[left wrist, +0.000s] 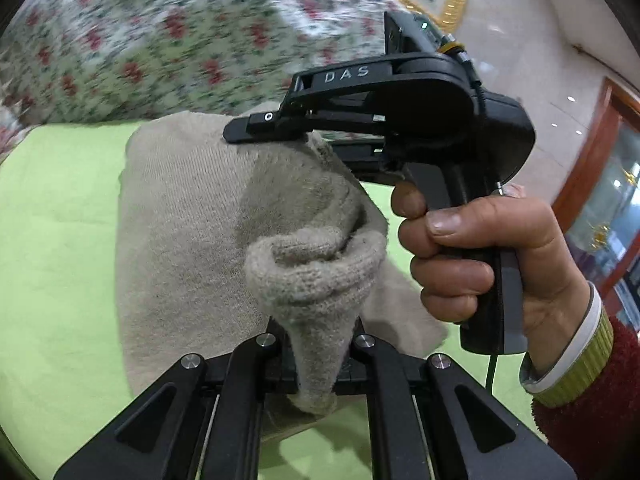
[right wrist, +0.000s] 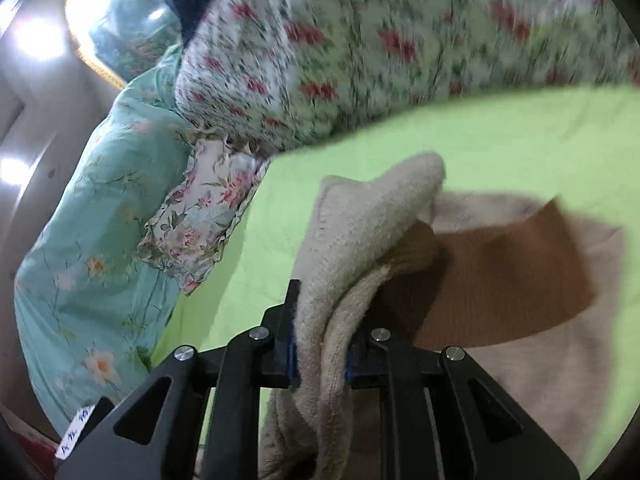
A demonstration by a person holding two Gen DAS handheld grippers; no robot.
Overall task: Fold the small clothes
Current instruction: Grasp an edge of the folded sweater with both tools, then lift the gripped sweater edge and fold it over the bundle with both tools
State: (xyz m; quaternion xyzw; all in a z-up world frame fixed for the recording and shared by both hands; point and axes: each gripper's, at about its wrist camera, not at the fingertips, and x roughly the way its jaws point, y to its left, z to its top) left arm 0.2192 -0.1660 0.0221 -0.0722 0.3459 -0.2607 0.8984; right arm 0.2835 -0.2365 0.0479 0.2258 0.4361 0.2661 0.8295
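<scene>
Fingers of both grippers clamped on beige knit garment (left wrist: 188,216): left gripper (left wrist: 316,356) pinches a bunched rolled edge near camera, right gripper (right wrist: 320,360) pinches a thick doubled edge. Garment half lifted over lime-green sheet (left wrist: 52,240), floral quilt (left wrist: 152,40) far behind, teal floral pillow (right wrist: 100,208) left. Step, as I judge: mid-fold, carrying edge across. Next: lay it flat, align, release.

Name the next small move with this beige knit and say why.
Probably carry the pinched edge across and lay it down. Both the left gripper and right gripper are shut on the beige knit, which is lifted off the green sheet.
</scene>
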